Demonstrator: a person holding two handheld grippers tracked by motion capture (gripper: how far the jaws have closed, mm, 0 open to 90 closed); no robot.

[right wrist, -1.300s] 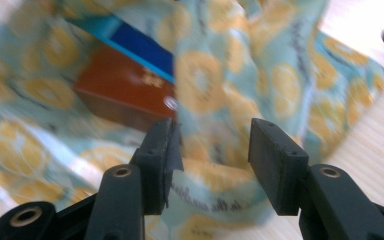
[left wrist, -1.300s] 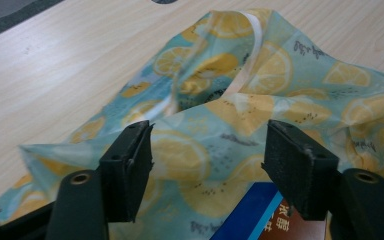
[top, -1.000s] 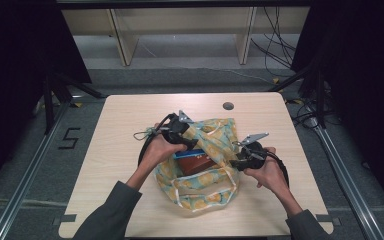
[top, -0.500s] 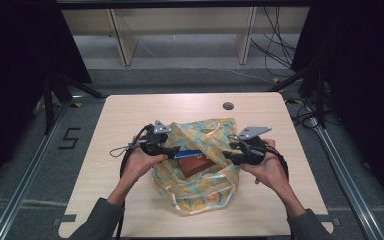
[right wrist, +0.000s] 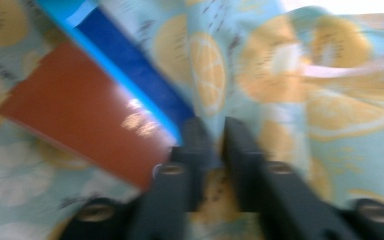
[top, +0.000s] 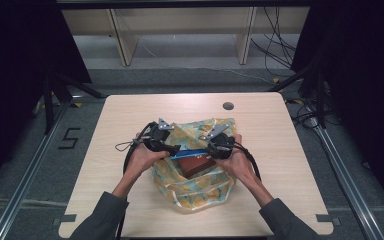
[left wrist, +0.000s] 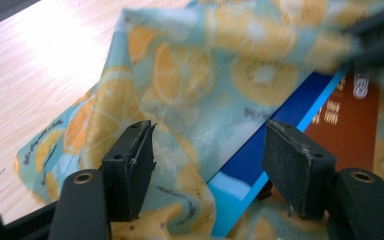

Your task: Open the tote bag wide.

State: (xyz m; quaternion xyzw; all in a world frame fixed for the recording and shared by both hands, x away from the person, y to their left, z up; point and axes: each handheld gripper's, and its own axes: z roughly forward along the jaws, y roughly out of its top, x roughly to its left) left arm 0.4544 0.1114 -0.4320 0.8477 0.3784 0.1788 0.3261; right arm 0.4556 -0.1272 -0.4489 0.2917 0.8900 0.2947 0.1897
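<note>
Orange-print bag [top: 195, 187] between both grippers, left gripper [left wrist: 207, 162] released, right gripper [right wrist: 215, 132] pinching its fabric

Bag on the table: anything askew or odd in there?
Nothing damaged or spilled. The fruit-print bag lies crumpled, mouth open, with a blue box and a brown box lying slantwise and half out of it. The right gripper is shut, apparently on bag cloth; the left gripper is open.
</note>
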